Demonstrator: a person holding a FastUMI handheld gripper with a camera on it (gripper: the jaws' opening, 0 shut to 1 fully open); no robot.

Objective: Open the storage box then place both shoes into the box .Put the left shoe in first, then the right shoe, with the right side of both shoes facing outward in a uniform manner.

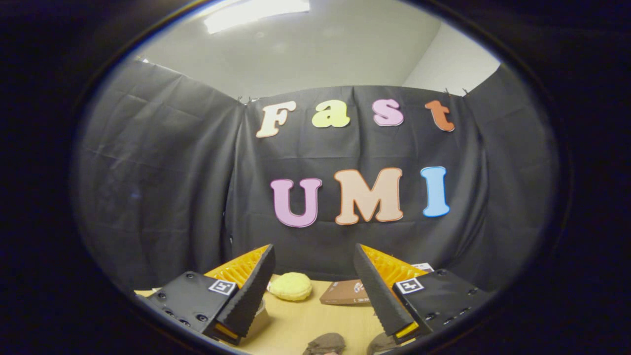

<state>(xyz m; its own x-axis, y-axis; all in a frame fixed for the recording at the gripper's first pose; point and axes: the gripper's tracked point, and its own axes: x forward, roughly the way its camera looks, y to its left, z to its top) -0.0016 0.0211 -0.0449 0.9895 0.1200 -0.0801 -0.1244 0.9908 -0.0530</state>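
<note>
My gripper [313, 259] is held high above the wooden table [305, 320], open, with nothing between its fingers. Two small brownish shoes lie low on the table between the fingers: one [325, 343] nearer the left finger, the other [380, 342] partly hidden behind the right finger. Only their tops show. A flat brown box [345, 292] lies on the table beyond the fingers, close to the right finger.
A round yellow soft object [291, 286] rests on the table by the left finger, near the black cloth wall [162, 187]. A pale container edge [261, 310] peeks out beside the left finger. A white card [424, 266] lies behind the right finger.
</note>
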